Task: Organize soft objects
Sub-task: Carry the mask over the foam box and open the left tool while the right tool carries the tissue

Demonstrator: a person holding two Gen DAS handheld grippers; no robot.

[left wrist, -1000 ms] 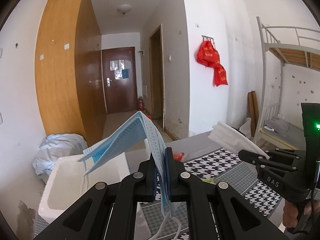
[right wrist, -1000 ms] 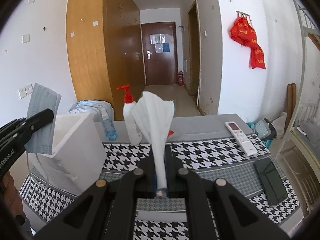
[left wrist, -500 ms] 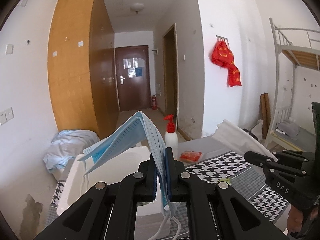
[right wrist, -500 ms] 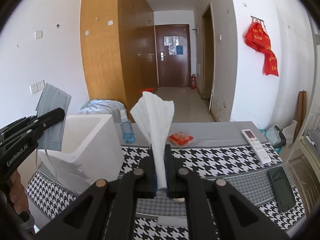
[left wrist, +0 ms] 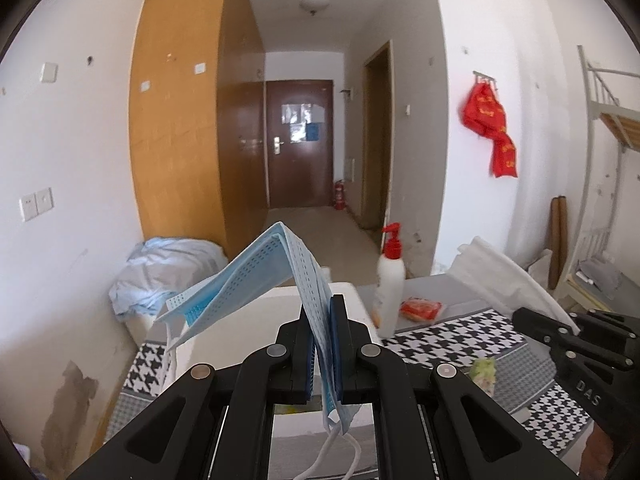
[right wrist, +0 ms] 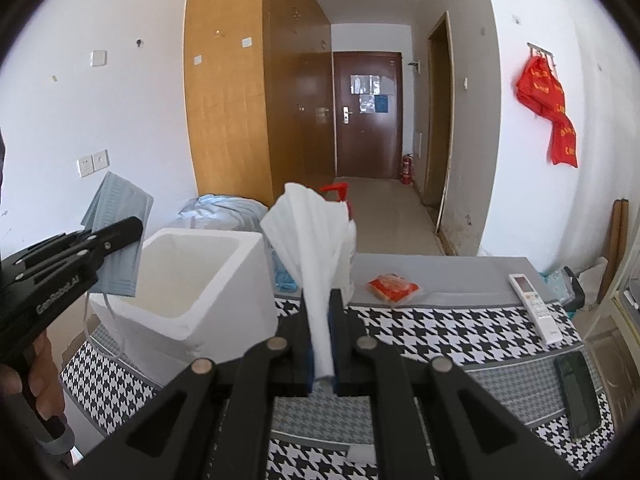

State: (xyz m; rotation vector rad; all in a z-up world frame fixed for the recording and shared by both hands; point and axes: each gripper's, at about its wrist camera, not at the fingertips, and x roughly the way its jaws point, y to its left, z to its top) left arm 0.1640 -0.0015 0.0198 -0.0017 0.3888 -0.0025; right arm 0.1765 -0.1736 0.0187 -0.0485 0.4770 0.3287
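Each black hand-held gripper [left wrist: 323, 344] has silver screws and white lettering.

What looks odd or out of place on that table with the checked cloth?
The white foam box sits askew, at an angle to the table edge. A small greenish crumpled scrap lies loose on the cloth. Both grippers are shut on soft things: the left gripper on a blue face mask, the right gripper on a white tissue.

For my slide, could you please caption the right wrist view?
Right tongs pinch a white tissue beside the foam box.
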